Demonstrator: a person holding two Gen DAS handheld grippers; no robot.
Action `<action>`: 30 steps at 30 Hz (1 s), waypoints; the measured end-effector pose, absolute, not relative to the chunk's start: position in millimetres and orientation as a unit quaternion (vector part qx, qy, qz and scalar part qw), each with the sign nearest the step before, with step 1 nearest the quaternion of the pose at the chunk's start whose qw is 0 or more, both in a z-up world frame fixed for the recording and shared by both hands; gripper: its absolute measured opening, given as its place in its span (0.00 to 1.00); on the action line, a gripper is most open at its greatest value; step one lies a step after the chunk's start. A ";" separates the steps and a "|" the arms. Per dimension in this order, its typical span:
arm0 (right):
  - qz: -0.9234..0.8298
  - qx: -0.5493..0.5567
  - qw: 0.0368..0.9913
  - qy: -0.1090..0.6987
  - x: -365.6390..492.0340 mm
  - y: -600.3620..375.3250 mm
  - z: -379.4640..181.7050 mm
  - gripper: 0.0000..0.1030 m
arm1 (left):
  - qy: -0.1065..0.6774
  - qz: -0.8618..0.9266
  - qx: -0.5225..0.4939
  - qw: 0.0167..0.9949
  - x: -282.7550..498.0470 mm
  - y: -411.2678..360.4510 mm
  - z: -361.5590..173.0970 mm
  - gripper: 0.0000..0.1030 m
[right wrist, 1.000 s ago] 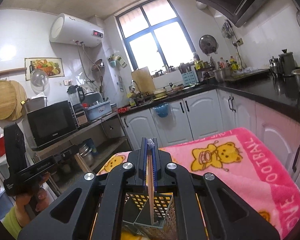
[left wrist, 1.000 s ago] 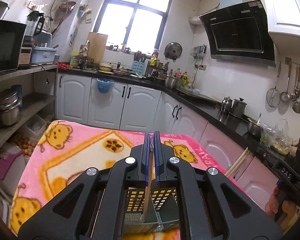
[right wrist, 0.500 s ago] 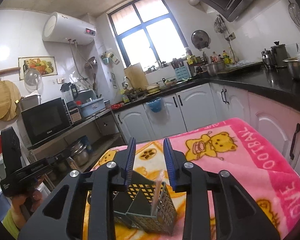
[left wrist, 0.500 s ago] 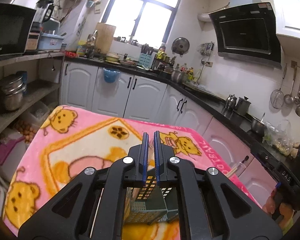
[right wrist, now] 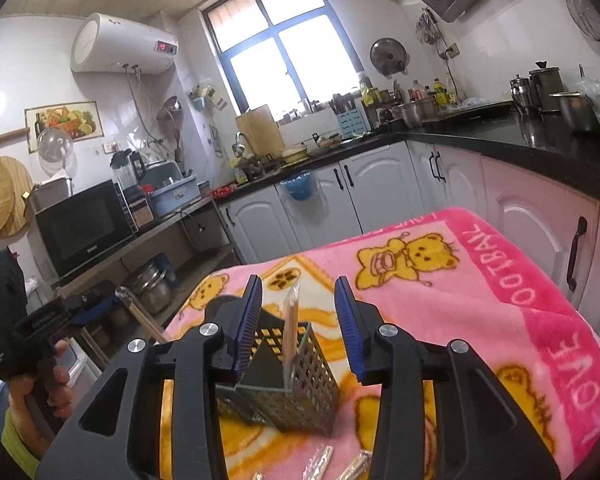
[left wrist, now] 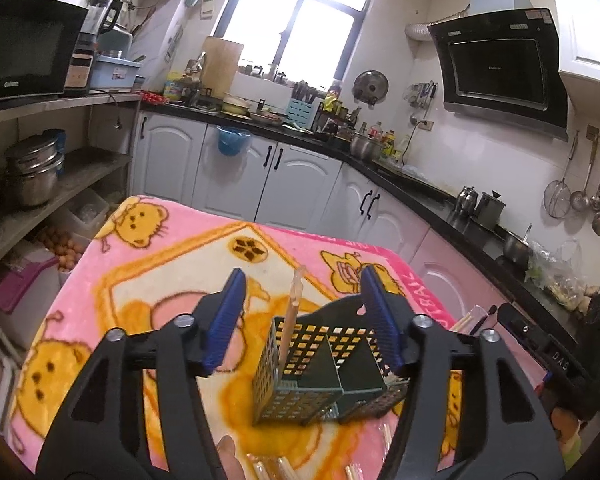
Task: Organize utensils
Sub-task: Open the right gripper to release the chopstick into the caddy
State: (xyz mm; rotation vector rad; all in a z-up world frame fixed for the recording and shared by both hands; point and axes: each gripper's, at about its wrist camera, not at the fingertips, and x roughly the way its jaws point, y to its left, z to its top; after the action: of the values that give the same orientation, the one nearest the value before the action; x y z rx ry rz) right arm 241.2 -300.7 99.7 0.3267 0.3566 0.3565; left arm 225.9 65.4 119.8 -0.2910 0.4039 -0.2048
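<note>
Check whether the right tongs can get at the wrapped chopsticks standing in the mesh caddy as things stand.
Probably yes. The right tongs are open with the wrapped chopsticks upright between the blue pads, their top clear of the mesh caddy rim, nothing in between.

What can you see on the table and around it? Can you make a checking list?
Surface: pink bear blanket covers the table.
Job's things: mesh basket upright, one wrapped chopstick pair standing inside; more wrapped pairs lie flat at the near edge.
Clutter: nothing seen on the blanket.
Claws: left claw open, empty; right claw open, empty; each straddles the basket.
Cables: plug cord hangs off the shelf.
Surroundings: microwave, window, white cupboards.
</note>
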 end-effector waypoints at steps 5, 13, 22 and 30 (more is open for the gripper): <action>0.178 0.154 0.954 0.184 235.9 -299.4 98.1 0.41 | 0.205 -0.101 -0.146 0.963 219.5 65.5 116.4 0.72; 0.187 0.143 0.952 0.195 224.2 -294.8 94.2 0.48 | 0.202 -0.102 -0.151 0.962 203.7 63.7 111.0 0.90; 0.200 0.133 0.949 0.205 209.4 -288.4 88.3 0.50 | 0.207 -0.103 -0.162 0.959 187.5 66.3 99.1 0.90; 0.206 0.121 0.946 0.218 198.5 -282.5 81.2 0.51 | 0.222 -0.106 -0.166 0.955 178.6 64.9 84.3 0.90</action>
State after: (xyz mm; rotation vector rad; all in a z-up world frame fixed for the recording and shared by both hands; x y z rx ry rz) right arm 198.5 -282.5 81.2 0.2461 0.4432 0.4186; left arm 178.6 64.9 84.3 -0.3379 0.4504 -0.2146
